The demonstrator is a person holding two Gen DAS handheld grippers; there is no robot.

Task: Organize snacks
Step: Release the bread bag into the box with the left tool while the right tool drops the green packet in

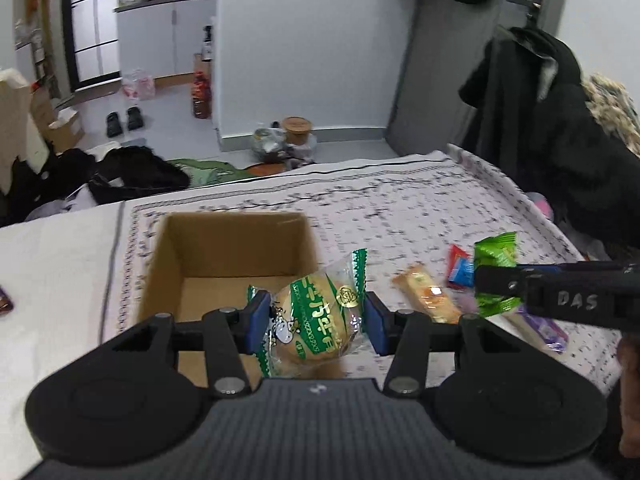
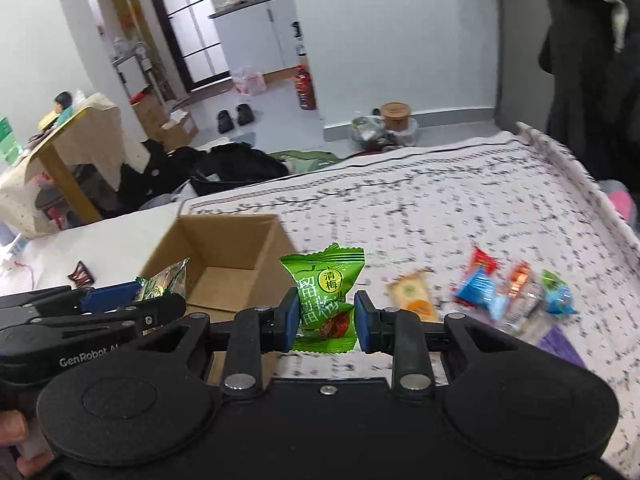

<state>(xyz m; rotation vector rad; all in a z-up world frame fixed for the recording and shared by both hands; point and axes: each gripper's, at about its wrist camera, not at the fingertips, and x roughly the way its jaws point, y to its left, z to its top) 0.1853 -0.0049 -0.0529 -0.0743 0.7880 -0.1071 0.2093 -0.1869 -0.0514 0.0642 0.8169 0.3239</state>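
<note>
Patterned tablecloth surface [image 2: 440, 208], open cardboard box [image 2: 224, 248], loose snack packets [image 2: 516, 296] beside it

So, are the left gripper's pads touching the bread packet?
Touching. In the left wrist view both blue pads of the left gripper press the sides of the bread packet, holding it up.

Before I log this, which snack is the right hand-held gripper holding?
Start at the open cardboard box on the patterned cloth. Just right of it, the right hand-held gripper grips a small green packet, all green with a yellow circle, unlike the clear-wrapped bun beside it.
</note>
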